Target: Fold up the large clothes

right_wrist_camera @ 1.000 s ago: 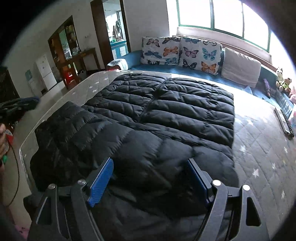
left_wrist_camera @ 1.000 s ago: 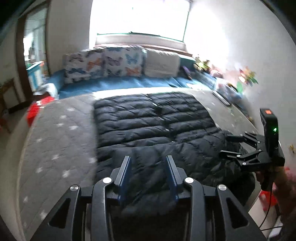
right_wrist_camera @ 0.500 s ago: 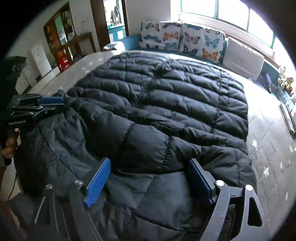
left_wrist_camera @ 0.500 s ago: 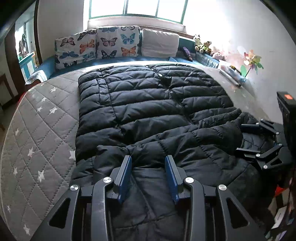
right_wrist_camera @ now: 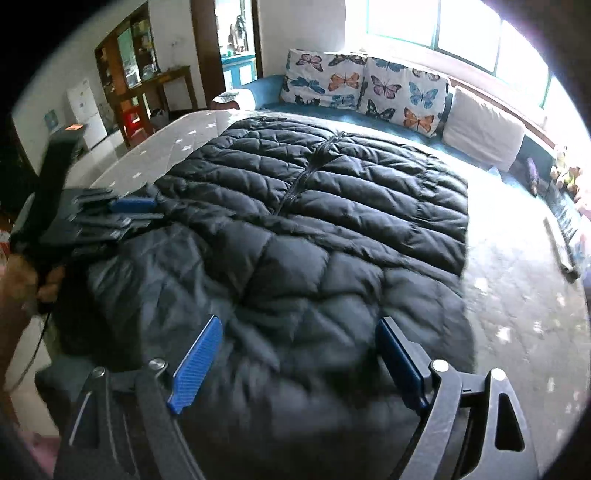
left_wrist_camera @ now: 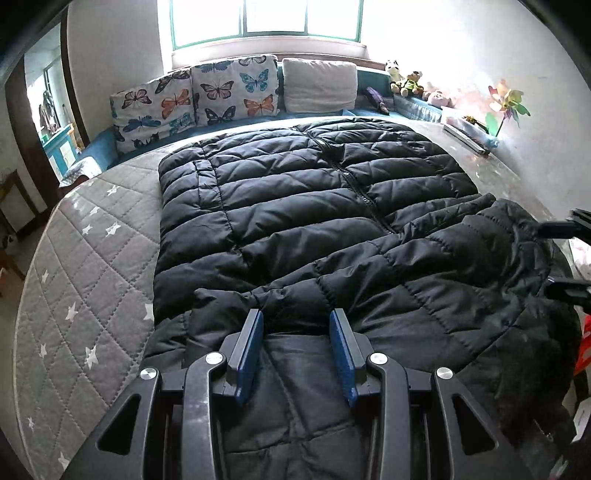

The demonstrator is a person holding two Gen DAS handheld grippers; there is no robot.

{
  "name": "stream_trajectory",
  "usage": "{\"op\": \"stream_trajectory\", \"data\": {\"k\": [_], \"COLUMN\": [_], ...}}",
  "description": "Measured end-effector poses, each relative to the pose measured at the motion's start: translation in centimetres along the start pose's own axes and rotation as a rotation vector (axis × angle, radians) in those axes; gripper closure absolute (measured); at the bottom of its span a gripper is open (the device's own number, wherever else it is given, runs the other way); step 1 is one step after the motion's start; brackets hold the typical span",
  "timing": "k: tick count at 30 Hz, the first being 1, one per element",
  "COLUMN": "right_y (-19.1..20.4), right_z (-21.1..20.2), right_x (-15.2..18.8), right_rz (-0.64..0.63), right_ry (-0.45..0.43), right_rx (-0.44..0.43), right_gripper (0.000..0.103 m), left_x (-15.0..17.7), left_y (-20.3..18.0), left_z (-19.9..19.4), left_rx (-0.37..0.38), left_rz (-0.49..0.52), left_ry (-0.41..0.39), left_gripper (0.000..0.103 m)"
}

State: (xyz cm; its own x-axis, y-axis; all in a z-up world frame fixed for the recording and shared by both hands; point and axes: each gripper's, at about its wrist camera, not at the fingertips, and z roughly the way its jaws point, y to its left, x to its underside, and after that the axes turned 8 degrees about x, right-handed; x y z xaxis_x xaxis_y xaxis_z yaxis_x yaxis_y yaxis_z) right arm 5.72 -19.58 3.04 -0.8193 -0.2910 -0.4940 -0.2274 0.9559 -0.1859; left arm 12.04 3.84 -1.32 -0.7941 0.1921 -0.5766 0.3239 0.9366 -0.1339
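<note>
Your black puffer jacket [left_wrist_camera: 303, 229] lies zip-up across the bed [left_wrist_camera: 85, 280], near end folded over, w/ left tool [left_wrist_camera: 296, 334] half-closed on a pinch of that fold & right tool [right_wrist_camera: 299, 354] spread wide, gripping nothing, so the springy fold may pop back.

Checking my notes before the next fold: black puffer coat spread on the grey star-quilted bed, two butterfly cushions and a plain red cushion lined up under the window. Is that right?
One detail is off: the plain cushion is off-white, not red, as the left wrist view shows. The rest holds: black puffer coat on the grey star-quilted bed, two butterfly cushions under the window.
</note>
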Motion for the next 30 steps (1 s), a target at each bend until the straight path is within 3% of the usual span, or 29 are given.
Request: {"op": "stream_trajectory", "data": {"k": [5,8,14,16,21,25,30], "right_y": [-0.3,0.7,0.3,0.0,0.6,2.1,4.5], "right_z": [2.2,3.6,2.4,1.5,-1.5,-1.4,2.0], "right_x": [3.5,4.6,3.6,3.1,1.0,-1.2,-1.9], "right_rz": [0.009,-0.03,-0.024,-0.011,-0.014,-0.03,-0.06], "right_ry": [0.064,0.014,0.032,0.03,-0.061,-0.099,-0.043], "right_rx": [0.002,0.039,0.03,0.02,-0.052,-0.103,-0.134], "right_gripper": [0.009,0.008,0.008,0.008,0.008,0.008,0.008], "left_x": [0.0,0.0,0.0,0.1,1.2,2.6,5.5], "left_y": [-0.1,-0.2,-0.2,-0.2,0.1,-0.3,0.2], "left_z": [-0.1,0.0,-1.8,-4.2,-10.1,-10.3,-8.2], "left_rx": [0.001,-0.011,0.017,0.056,0.074,0.074,0.051], "left_rz": [0.002,0.013,-0.01,-0.024,-0.009,0.018,0.019], "left_ry": [0.001,0.004,-0.014,-0.049,-0.164,-0.141,-0.07], "left_gripper": [0.062,0.062,0.062,0.062,0.062,0.064,0.067]}}
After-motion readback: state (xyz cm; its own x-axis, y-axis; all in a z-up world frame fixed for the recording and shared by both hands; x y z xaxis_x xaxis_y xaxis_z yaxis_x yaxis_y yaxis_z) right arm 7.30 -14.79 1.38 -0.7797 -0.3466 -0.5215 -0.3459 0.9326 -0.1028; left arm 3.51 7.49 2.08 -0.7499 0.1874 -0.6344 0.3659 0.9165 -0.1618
